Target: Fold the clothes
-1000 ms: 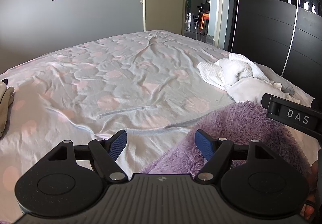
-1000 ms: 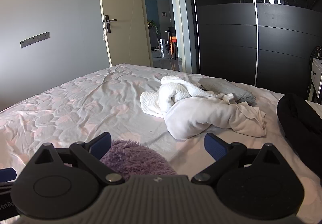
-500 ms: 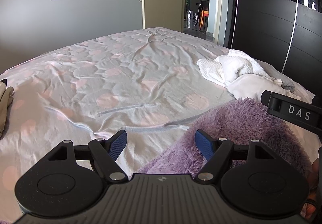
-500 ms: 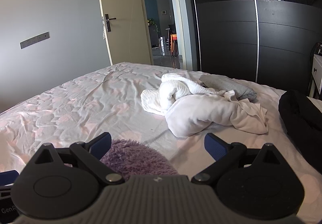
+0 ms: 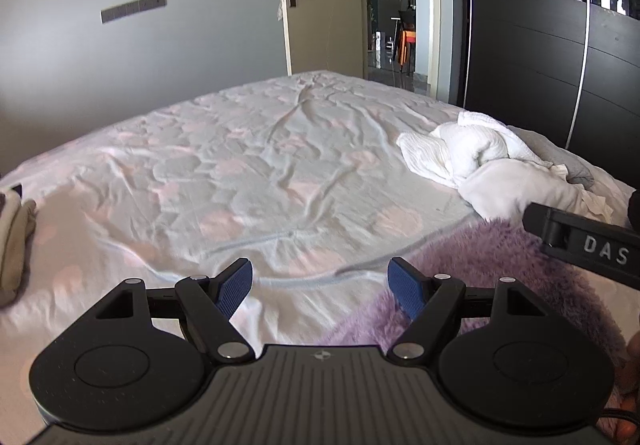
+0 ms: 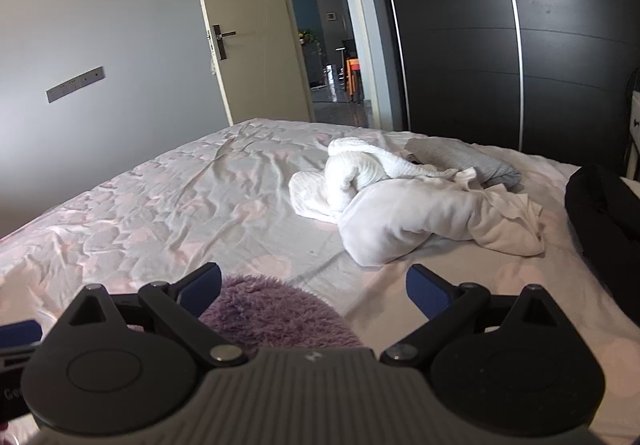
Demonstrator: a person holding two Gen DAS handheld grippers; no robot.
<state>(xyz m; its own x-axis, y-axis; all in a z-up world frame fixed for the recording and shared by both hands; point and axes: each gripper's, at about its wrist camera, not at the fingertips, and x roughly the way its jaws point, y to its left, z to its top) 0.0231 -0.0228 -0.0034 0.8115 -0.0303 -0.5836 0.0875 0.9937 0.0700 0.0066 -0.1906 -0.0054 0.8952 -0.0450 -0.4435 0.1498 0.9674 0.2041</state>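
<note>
**A:** While both cameras look across it, what fills the scene?

**B:** A wide bed (image 5: 248, 173) under a wrinkled pale sheet with faint pink dots. Behind it stand a grey wall, an open cream door (image 6: 256, 45) and a dark wardrobe (image 6: 520, 57).

**A:** Which clothes are on it?

**B:** A fluffy purple garment (image 5: 500, 277) lies at the near edge, right below the tools. Farther off, toward the wardrobe side, sits a rumpled white pile (image 6: 400, 205) with a grey garment (image 6: 464, 161) touching its far side. A black garment (image 6: 604, 209) lies at the far right, and a folded beige piece (image 5: 14, 245) at the far left.

**A:** And the two tools?

**B:** The left gripper (image 5: 320, 287) is spread wide and holds nothing; its right pad is at the purple fleece's edge. The right gripper (image 6: 314, 287) is also spread wide and empty, hovering over the fleece.

**A:** What has changed in the last second?

**B:** Very little. Both views have crept slightly forward, with the claws as wide as before. Likely the purple garment is next, and no grasp has begun.
</note>
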